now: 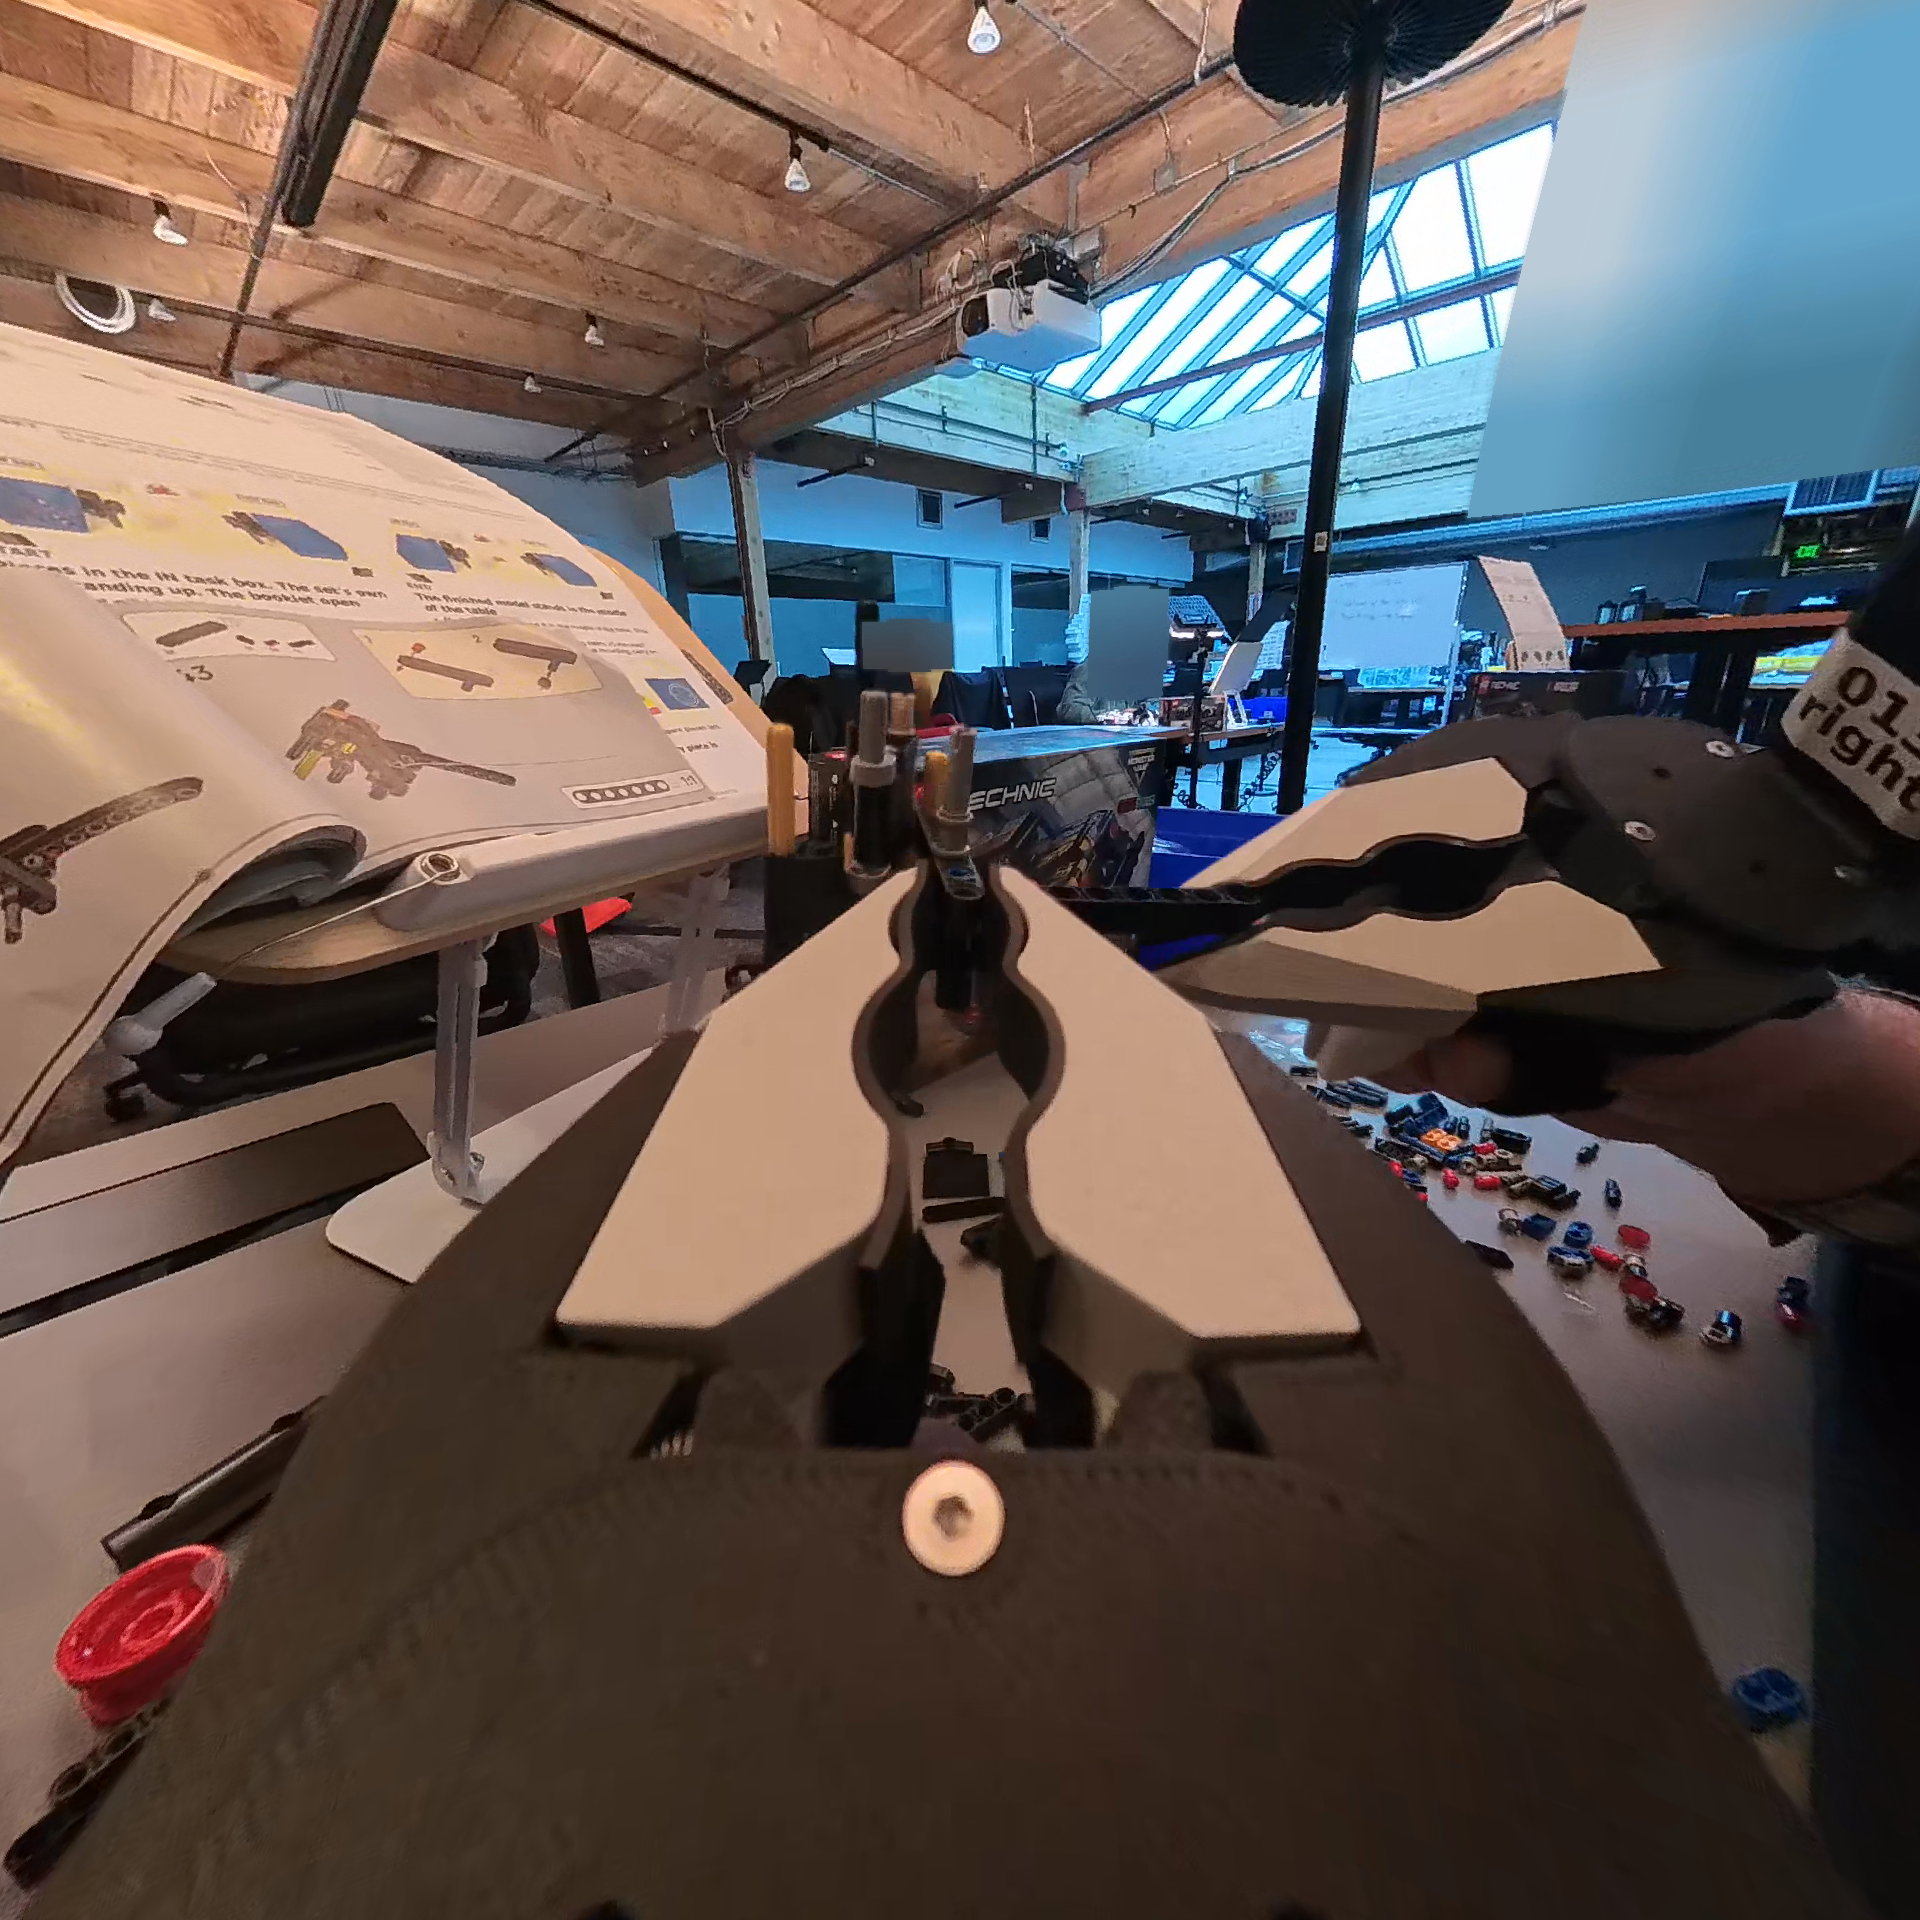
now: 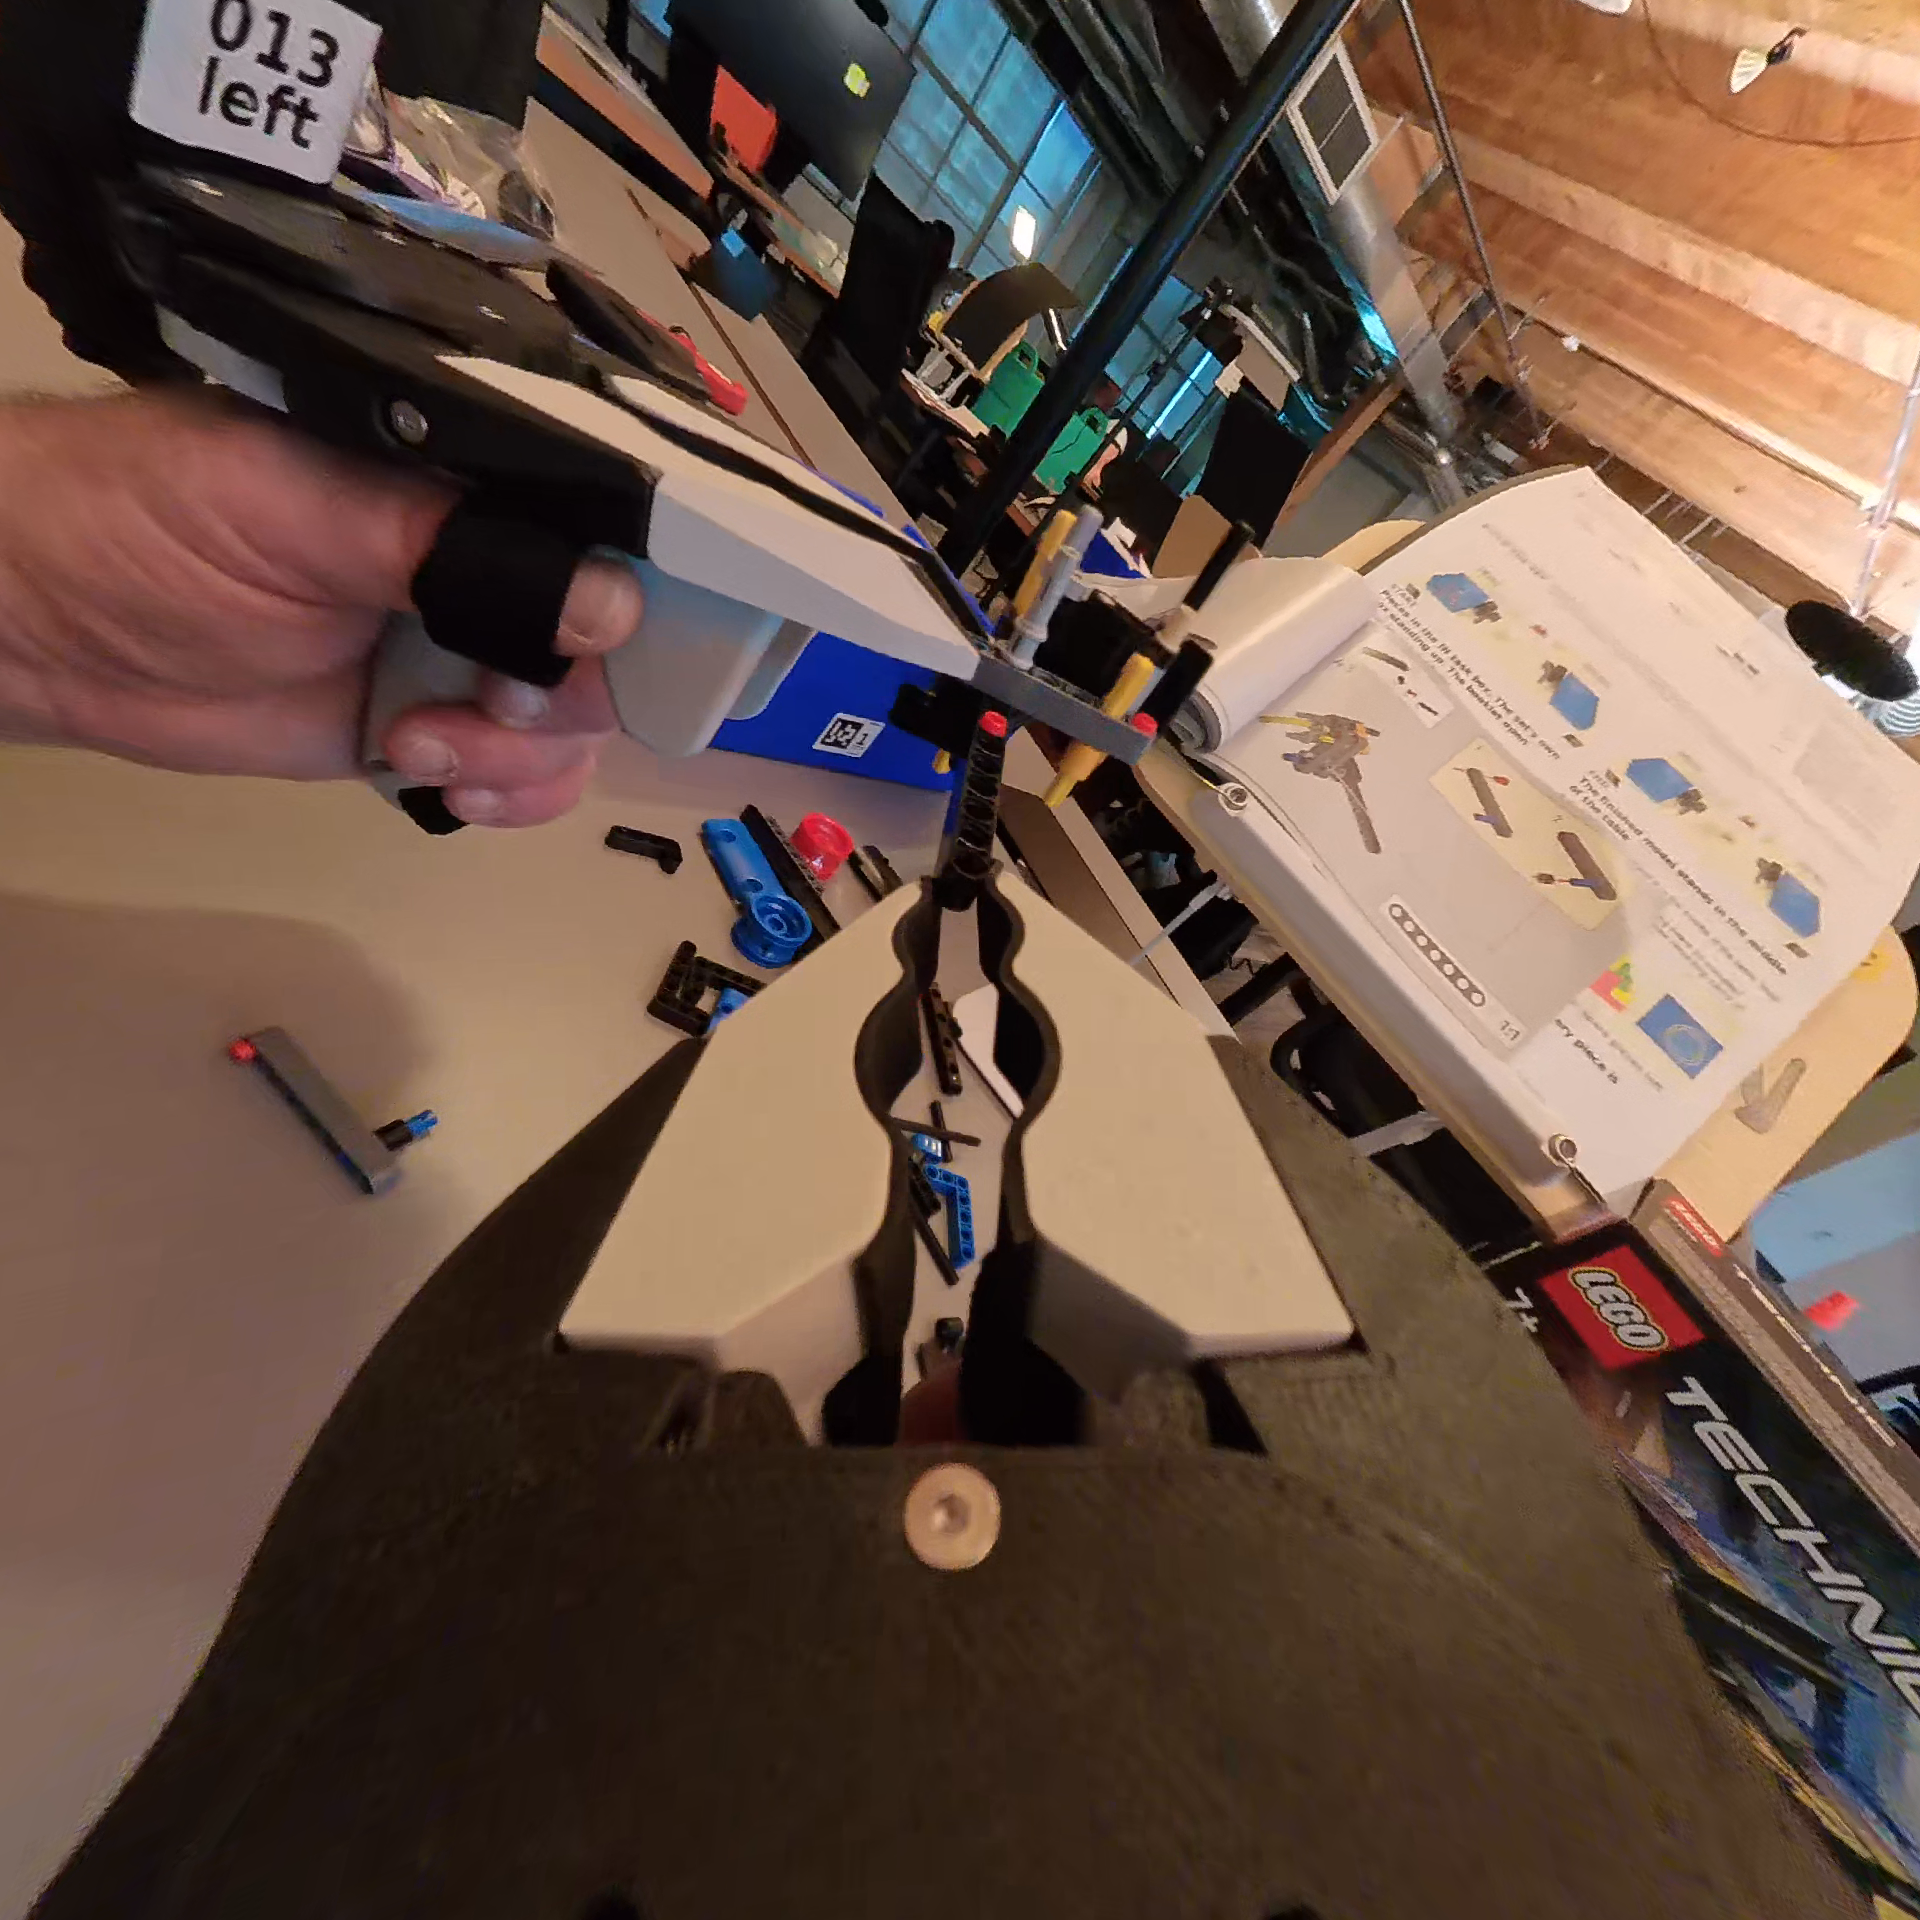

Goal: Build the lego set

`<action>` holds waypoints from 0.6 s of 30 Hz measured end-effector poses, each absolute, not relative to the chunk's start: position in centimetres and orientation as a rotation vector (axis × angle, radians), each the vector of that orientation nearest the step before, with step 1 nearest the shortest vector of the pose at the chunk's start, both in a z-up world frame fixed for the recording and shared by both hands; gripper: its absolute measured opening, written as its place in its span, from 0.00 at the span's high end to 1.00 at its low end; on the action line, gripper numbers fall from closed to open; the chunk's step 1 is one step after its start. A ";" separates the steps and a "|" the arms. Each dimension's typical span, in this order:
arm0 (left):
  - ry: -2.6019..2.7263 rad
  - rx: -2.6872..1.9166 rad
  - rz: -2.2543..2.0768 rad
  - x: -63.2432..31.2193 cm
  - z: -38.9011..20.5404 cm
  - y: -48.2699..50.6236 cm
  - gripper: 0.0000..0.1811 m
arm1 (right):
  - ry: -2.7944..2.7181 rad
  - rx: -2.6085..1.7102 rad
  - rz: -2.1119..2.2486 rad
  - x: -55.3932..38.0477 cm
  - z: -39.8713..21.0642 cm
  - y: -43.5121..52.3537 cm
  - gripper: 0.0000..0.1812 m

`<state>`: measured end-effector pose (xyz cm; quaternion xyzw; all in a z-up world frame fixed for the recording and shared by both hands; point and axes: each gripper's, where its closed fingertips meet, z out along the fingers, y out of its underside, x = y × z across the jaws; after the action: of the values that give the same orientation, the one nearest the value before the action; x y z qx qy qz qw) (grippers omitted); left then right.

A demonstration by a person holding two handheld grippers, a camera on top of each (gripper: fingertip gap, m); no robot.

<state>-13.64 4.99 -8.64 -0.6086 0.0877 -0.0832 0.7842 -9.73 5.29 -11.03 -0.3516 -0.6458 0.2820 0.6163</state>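
Plastic throughout, the half-built model is held in the air over the table, in front of the open booklet. The left gripper is clenched on one end of its grey beam, from which yellow and grey axles stick up. The right gripper is clenched on a long black beam with a red pin at its tip, which meets the model from below.

I judge the model light and stiff, but held together only by friction pins, so a twist or a hard squeeze could pop a joint. The axles look likely to slip out if gripped. Flat beam faces near a joint seem the best hold. Loose parts lie scattered on the table.
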 end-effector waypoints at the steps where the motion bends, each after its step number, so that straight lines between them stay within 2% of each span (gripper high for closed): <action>1: 0.192 -1.315 -0.177 -13.6 -8.7 5.0 0.97 | -1.482 -0.813 0.638 -9.7 -11.0 5.6 0.98; 5: 0.191 -1.315 -0.149 -13.6 -8.8 5.1 0.97 | -1.465 -0.806 0.638 -9.7 -10.9 5.7 0.98; 6: 0.189 -1.314 -0.144 -13.6 -8.7 5.1 0.97 | -1.473 -0.803 0.638 -9.8 -11.0 5.5 0.96; 8: 0.201 -1.311 -0.127 -13.5 -8.7 5.1 0.98 | -1.504 -0.819 0.656 -10.1 -11.6 5.1 0.85; 9: 0.205 -1.310 -0.110 -13.4 -8.7 5.1 0.98 | -1.512 -0.835 0.708 -10.2 -11.8 4.7 0.84; 15: 0.218 -1.293 -0.041 -13.3 -8.4 5.0 0.98 | -1.482 -0.975 1.039 -10.0 -11.3 4.1 0.83; 18: 0.236 -1.283 0.016 -13.3 -8.2 4.9 0.98 | -1.442 -1.088 1.237 -9.9 -11.1 4.3 0.86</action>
<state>-13.28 4.90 -8.20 -0.5968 0.1100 0.0076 0.7948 -9.91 4.32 -11.08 -0.4418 -0.5854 0.5023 0.4581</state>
